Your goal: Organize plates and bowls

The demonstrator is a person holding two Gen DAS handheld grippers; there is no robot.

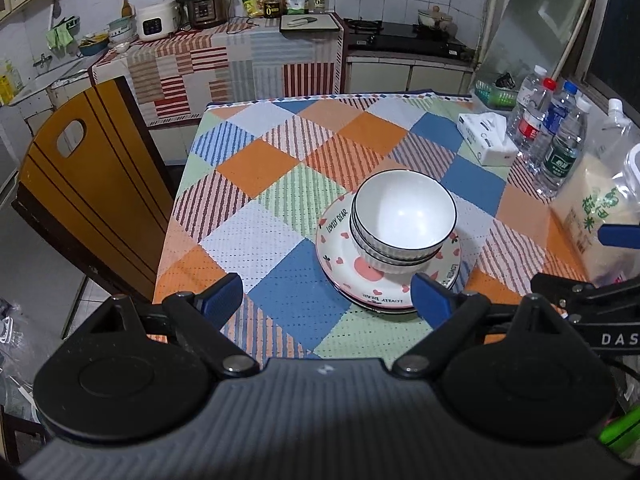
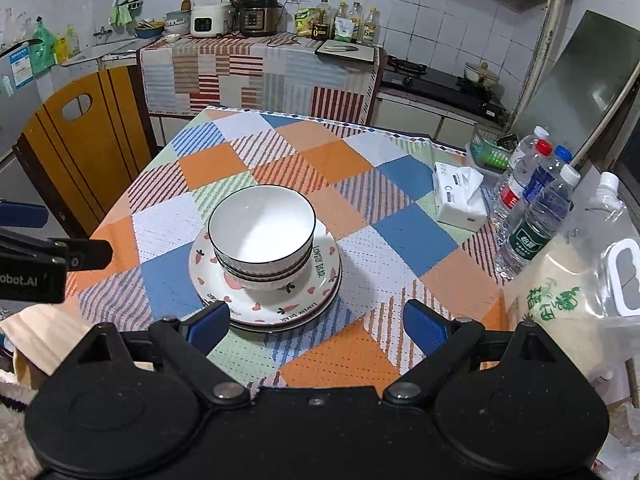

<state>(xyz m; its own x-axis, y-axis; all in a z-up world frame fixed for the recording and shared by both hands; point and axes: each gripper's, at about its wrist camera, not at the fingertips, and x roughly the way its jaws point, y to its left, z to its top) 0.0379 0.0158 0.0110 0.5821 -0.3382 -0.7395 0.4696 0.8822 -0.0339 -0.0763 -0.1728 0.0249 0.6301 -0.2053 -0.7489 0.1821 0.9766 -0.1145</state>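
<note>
Left gripper (image 1: 326, 300): jaws wide apart, empty. Right gripper (image 2: 318, 322): likewise apart, empty. Bowls (image 1: 404, 220) sit nested on stacked plates (image 1: 352, 276) on the table (image 1: 280, 168), at 1 o'clock from the left gripper and 11 o'clock from the right. Stack looks finished; judgement: draw both back level, clear of the plate rims.

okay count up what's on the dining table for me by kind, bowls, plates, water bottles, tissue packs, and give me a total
Bowls: 2, nested on the plates
Plates: 2, stacked
Water bottles: 4, standing together at the table's right edge
Tissue packs: 1
Total: 9
Both grippers are empty and apart from the stack.
</note>
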